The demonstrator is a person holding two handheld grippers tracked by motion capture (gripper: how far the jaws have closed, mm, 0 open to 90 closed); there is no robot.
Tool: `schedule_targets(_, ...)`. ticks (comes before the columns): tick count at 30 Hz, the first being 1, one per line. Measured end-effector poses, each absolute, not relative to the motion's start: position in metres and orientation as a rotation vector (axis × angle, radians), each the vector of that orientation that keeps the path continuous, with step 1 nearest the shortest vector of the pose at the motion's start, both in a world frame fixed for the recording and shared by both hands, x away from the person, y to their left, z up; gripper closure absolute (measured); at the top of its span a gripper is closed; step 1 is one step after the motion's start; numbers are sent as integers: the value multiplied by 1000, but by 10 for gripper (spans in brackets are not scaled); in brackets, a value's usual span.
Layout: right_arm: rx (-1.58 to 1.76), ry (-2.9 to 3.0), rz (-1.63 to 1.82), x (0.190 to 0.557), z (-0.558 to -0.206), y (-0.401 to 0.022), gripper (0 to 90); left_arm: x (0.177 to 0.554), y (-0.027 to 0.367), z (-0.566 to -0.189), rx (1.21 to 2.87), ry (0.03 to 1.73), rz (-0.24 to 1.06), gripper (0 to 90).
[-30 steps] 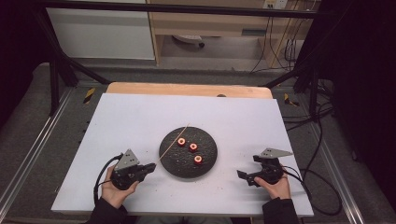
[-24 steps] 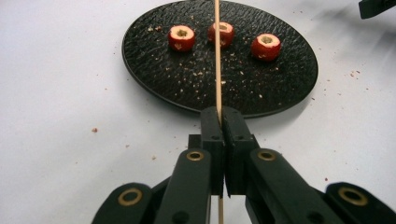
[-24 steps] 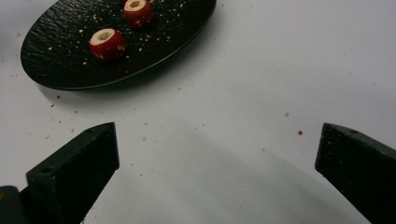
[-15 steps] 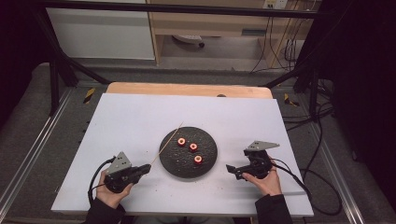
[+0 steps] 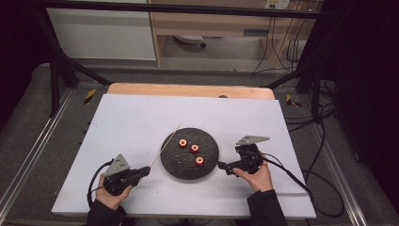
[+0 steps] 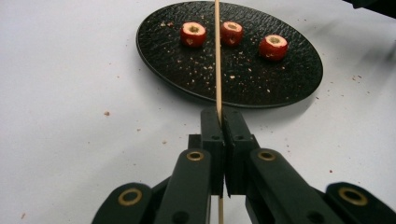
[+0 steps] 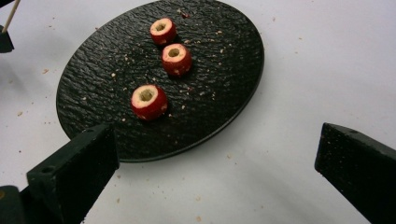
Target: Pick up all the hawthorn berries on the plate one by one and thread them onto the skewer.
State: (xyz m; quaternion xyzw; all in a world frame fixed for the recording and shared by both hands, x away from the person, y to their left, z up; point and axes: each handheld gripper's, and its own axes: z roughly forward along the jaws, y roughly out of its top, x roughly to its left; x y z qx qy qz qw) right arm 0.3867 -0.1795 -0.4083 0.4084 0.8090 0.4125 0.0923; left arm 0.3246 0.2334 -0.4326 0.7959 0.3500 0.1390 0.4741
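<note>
A round black slate plate (image 5: 209, 141) lies mid-table and carries three red hollowed fruit pieces (image 5: 195, 149) in a row. My left gripper (image 5: 143, 172) sits at the plate's lower left, shut on a thin wooden skewer (image 5: 164, 147) that slants up over the plate's left rim. In the left gripper view the skewer (image 6: 217, 56) runs straight up from the closed jaws across the plate (image 6: 299, 79). My right gripper (image 5: 222, 165) rests at the plate's right edge, open and empty. Its view has the plate (image 7: 233, 60) and the nearest fruit piece (image 7: 148, 101) ahead of the spread jaws.
The white table cover (image 5: 141, 117) is sprinkled with crumbs around the plate. A wooden table edge (image 5: 188, 89) runs along the back. Cables (image 5: 324, 160) trail off the right side onto the floor.
Both hands have shifted. The right gripper has moved left, up to the plate's edge. The left gripper has moved a little down and right, keeping the skewer.
</note>
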Motion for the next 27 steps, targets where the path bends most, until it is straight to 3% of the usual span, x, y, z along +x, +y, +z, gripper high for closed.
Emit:
schedule_targets(12, 1184, 2470, 1128, 402, -397, -143, 27, 325, 234, -434, 1959, 860, 349, 880)
schedule_targets(27, 1179, 2651, 921, 418, -392, -96, 185, 325, 236, -434, 1962, 872, 364, 880)
